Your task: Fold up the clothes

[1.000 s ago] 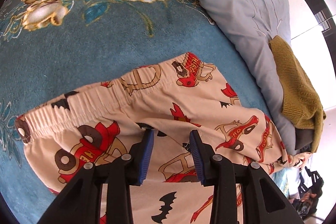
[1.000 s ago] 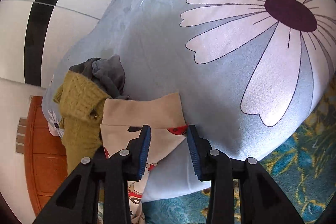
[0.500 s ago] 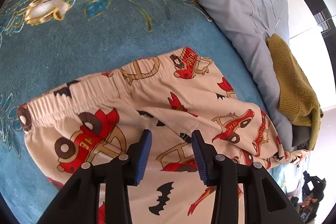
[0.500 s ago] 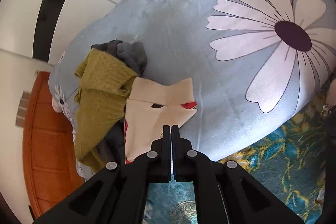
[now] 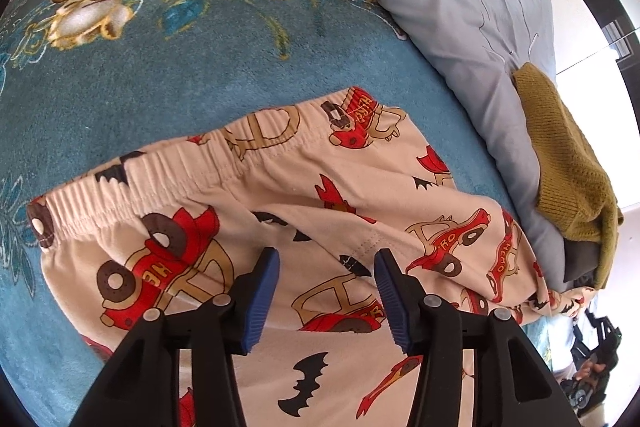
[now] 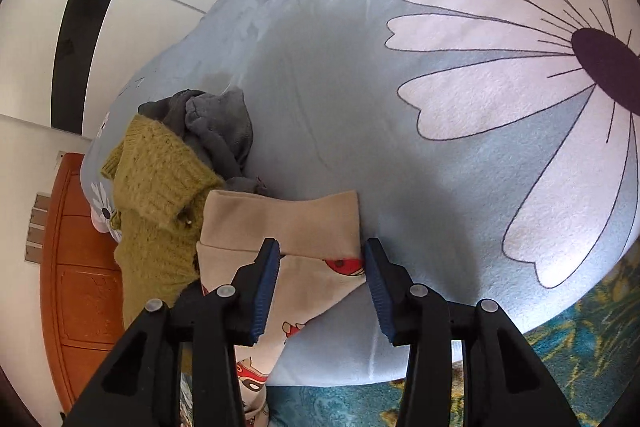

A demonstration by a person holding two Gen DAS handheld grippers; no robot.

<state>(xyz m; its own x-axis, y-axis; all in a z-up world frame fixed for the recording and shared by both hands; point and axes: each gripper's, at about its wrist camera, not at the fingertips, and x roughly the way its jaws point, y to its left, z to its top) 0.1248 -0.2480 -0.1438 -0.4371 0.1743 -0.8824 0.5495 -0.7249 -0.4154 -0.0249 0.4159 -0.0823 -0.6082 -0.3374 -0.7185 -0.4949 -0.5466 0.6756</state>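
Cream children's pants (image 5: 280,211) printed with red cars and black bats lie spread on a teal floral blanket (image 5: 160,67), waistband toward the far left. My left gripper (image 5: 326,291) is open and hovers over the middle of the pants, holding nothing. In the right wrist view the plain cuff of a pant leg (image 6: 280,223) rests against a light blue quilt with white daisies (image 6: 440,107). My right gripper (image 6: 320,287) is open, its blue pads on either side of the cuff end.
An olive knitted sweater (image 6: 156,195) and a dark grey garment (image 6: 216,123) lie heaped on the quilt left of the cuff; they also show in the left wrist view (image 5: 568,179). An orange wooden door (image 6: 76,267) stands behind.
My right gripper was open, shut half a second ago while pulled back from the cuff, and is now open again close around the cuff. My left gripper stayed open and barely shifted.
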